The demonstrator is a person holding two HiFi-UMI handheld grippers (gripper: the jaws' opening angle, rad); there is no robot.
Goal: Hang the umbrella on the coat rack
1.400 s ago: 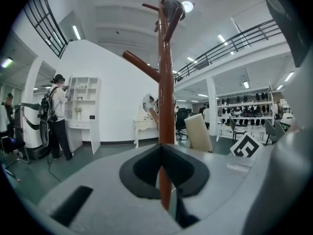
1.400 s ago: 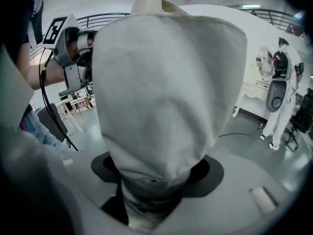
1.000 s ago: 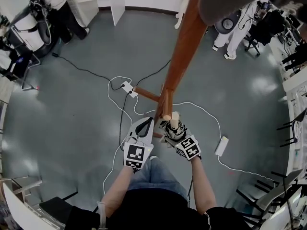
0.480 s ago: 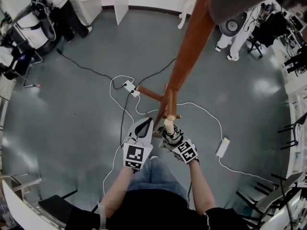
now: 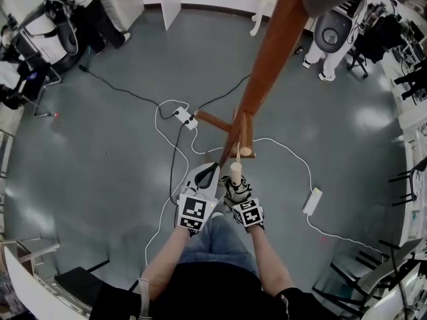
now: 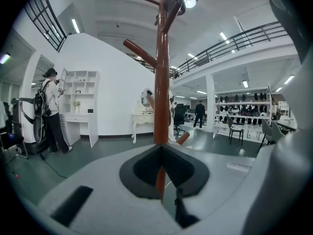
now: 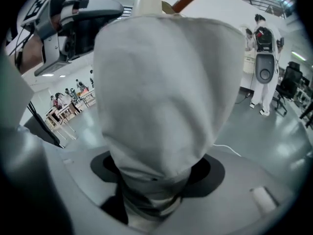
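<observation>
The brown wooden coat rack (image 5: 267,65) rises from the grey floor straight ahead of me, and its short lower pegs (image 5: 245,137) branch off close to my hands. My right gripper (image 5: 237,189) is shut on the folded umbrella (image 5: 235,176), held upright with its cream tip just below a peg end. In the right gripper view the umbrella's pale grey fabric (image 7: 161,92) fills most of the picture above that gripper (image 7: 156,190). My left gripper (image 5: 208,173) sits beside it on the left, shut and holding nothing. The left gripper view looks over that gripper (image 6: 162,155) at the rack's pole (image 6: 161,72).
White cables and a power strip (image 5: 180,117) lie by the rack's base, with another strip (image 5: 311,201) to the right. People stand at the top left (image 5: 73,12) and top right (image 5: 327,45). Chairs line the right edge. A white shelf unit (image 6: 80,102) stands by the far wall.
Both grippers have drawn closer together and toward the rack. The right gripper has shifted left with the umbrella, so its tip now sits just under the lower peg.
</observation>
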